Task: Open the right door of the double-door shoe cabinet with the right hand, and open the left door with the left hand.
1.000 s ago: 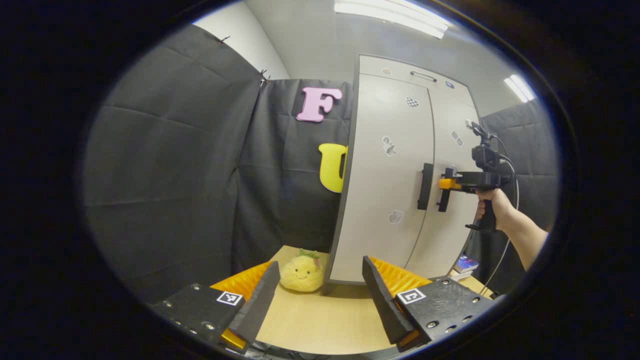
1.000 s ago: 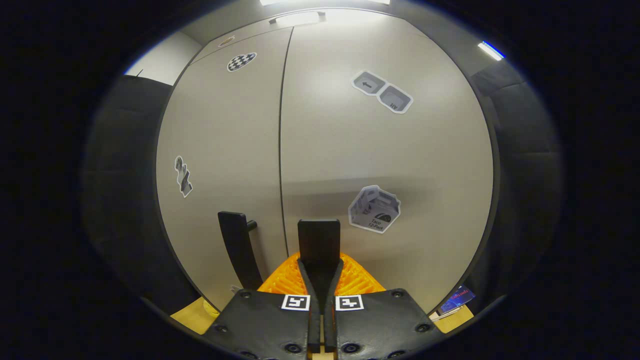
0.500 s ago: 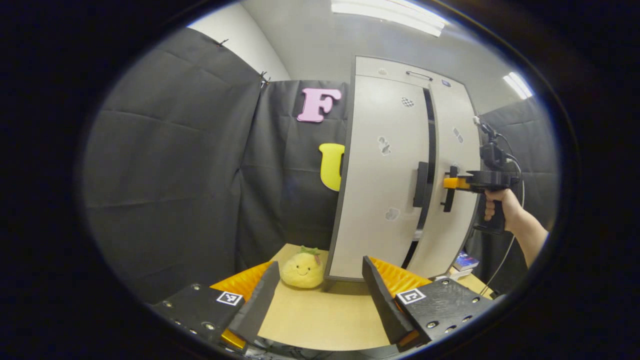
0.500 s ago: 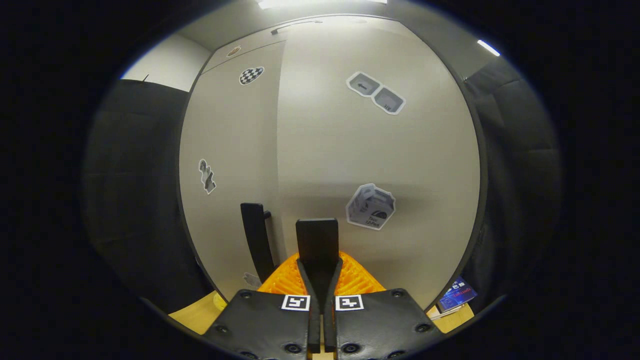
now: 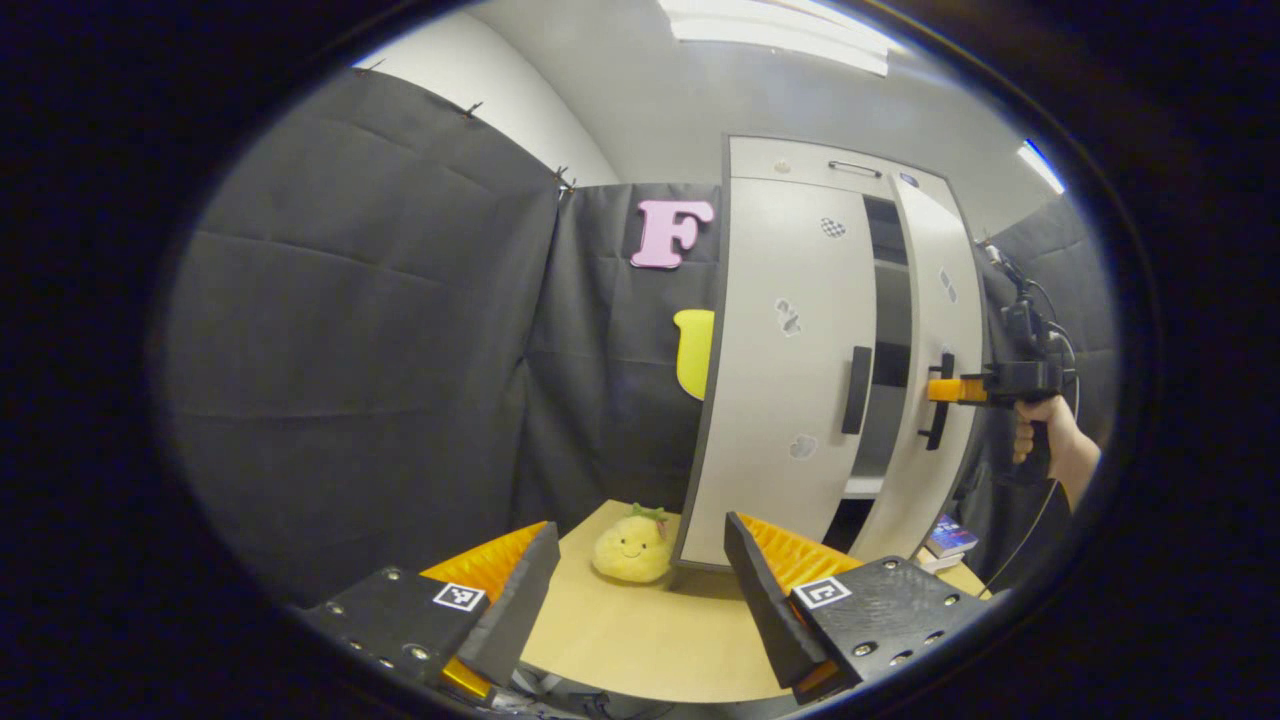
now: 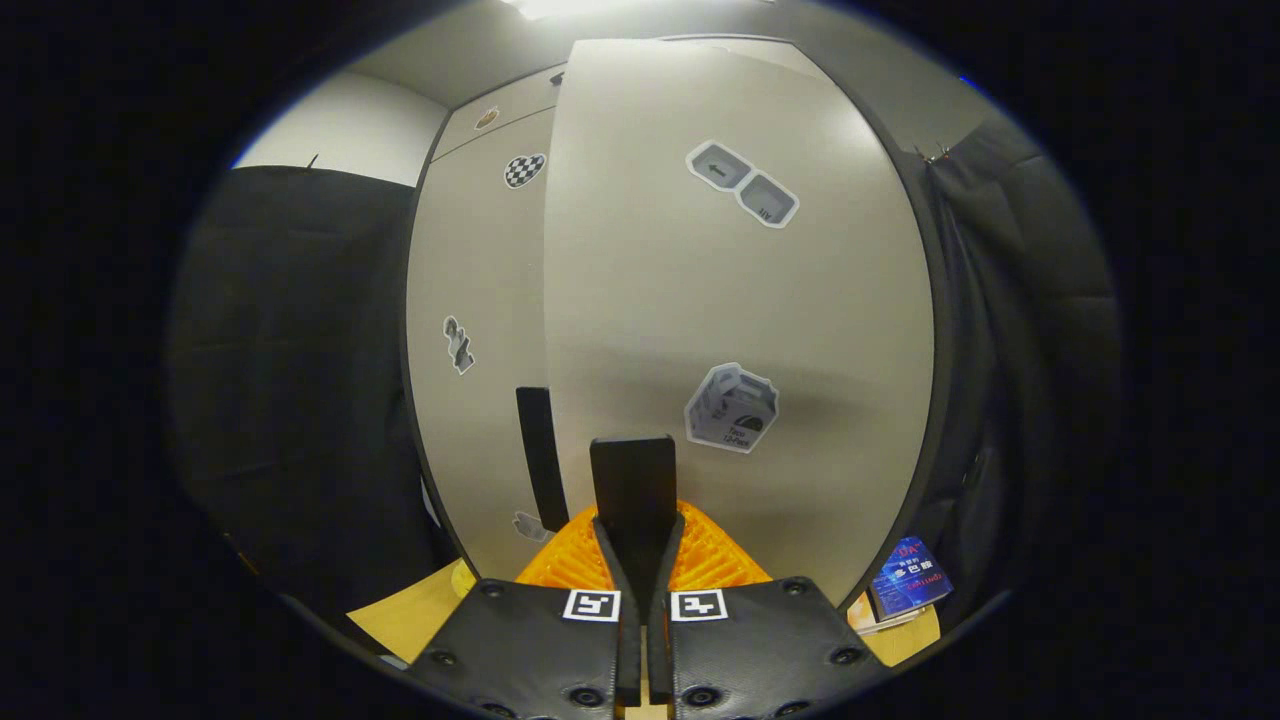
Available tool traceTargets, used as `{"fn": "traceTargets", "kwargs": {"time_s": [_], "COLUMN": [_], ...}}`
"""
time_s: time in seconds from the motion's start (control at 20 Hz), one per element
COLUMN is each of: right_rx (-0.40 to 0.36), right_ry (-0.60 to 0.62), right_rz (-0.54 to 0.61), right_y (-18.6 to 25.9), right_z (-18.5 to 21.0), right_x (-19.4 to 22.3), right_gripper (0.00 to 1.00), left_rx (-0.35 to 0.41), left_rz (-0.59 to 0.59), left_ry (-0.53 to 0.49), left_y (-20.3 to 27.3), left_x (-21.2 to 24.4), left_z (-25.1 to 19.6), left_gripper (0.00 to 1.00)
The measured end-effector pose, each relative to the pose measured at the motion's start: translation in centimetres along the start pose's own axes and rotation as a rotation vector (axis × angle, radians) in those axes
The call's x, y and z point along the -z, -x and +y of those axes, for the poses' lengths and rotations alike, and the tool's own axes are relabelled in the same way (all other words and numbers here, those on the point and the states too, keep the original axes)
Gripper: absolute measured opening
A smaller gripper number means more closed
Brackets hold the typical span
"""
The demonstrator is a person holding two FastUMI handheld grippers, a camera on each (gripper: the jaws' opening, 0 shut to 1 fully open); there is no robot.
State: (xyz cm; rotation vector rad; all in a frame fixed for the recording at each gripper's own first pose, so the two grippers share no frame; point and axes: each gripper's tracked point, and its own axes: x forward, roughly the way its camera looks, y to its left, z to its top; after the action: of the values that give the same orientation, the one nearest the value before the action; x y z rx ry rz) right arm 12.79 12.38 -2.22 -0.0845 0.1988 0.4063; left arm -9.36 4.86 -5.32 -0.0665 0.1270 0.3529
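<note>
My right gripper point(image 6: 636, 560): jaws clamping the right door's handle point(image 6: 633, 490), right door point(image 6: 740, 300) standing ajar. My left gripper point(image 5: 640, 590): jaws gaping apart, hovering over the desk point(image 5: 640, 640); plush toy point(image 5: 632, 546) and shut left door point(image 5: 790, 370) ahead.

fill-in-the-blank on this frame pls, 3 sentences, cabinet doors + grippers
1. The right gripper is clamped on the handle of the ____ door.
2. The left door of the cabinet is ____.
3. The left gripper has its jaws ____, with a plush toy on the table beyond them.

Missing words: right; closed; open
</note>
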Motion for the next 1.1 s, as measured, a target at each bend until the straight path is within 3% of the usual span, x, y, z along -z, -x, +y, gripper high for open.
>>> {"fn": "traceTargets", "kwargs": {"time_s": [0.05, 0.2, 0.25, 0.65, 0.75, 0.8, 1.1], "right_rx": [-0.011, -0.057, -0.074, -0.211, -0.239, -0.252, -0.305], "right_ry": [-0.002, 0.001, 0.000, -0.003, 0.001, 0.003, -0.001], "right_rz": [-0.001, 0.000, 0.001, 0.019, 0.019, 0.018, 0.012], "right_y": [0.3, 1.4, 1.7, 3.9, 4.6, 4.9, 7.1], "right_z": [-0.1, -0.4, -0.5, -1.4, -1.6, -1.8, -3.9], "right_x": [0.0, 0.2, 0.2, 0.5, 0.5, 0.5, 0.7], "right_gripper": [0.08, 0.00, 0.04, 0.04, 0.00, 0.04, 0.04], "left_rx": [-0.012, -0.059, -0.072, -0.150, -0.170, -0.179, -0.219], "left_rz": [-0.001, 0.000, 0.009, 0.058, 0.046, 0.045, 0.065], "left_ry": [-0.004, -0.017, -0.013, 0.003, -0.002, 0.000, 0.026], "left_y": [0.6, 2.0, 2.5, 5.9, 6.9, 7.4, 9.6], "left_x": [-0.1, 0.0, 0.2, 1.4, 1.0, 1.3, 3.2], "left_z": [-0.1, -0.7, -1.1, -6.9, -8.3, -8.9, -11.8], "left_gripper": [0.95, 0.95, 0.95, 0.95, 0.95, 0.95, 0.95]}}
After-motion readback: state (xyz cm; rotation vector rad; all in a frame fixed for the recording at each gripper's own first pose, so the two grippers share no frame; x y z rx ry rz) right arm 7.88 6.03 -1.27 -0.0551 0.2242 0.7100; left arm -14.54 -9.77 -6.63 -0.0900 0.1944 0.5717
